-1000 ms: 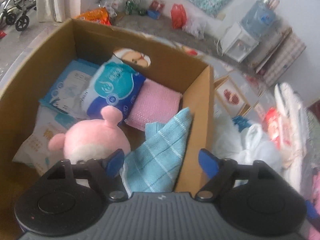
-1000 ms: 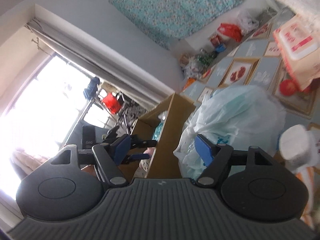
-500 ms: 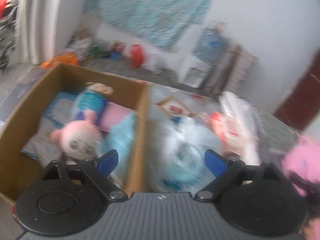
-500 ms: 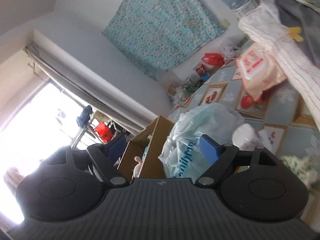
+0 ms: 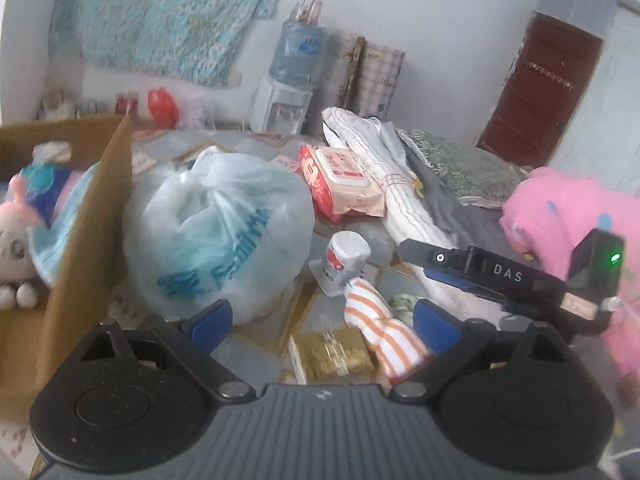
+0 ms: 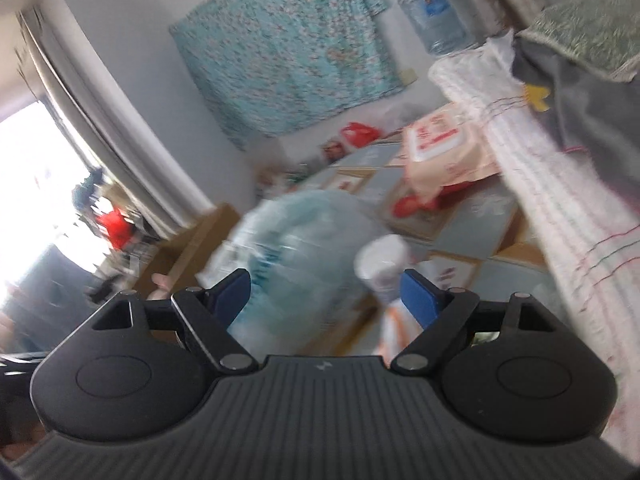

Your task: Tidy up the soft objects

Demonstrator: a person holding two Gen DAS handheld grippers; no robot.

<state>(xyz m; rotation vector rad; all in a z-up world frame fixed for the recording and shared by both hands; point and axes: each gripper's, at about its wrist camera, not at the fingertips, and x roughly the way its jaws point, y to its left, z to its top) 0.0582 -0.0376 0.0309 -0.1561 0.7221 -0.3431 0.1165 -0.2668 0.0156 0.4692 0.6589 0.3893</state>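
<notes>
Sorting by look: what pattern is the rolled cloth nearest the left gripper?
Orange and white stripes on the cloth; left wrist view.

a knotted pale blue plastic bag (image 5: 216, 236) sits bulging just beside the cardboard box (image 5: 90, 216); an orange-striped cloth (image 5: 380, 328) lies crumpled near a white roll (image 5: 346, 258); a pink plush (image 5: 12, 236) rests inside the box.

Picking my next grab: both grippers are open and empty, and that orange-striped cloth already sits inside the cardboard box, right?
Not quite. The orange-striped cloth lies outside the cardboard box, on the cluttered surface in front of the left gripper, as the left wrist view shows. The left gripper and the right gripper are indeed open and empty.
</notes>
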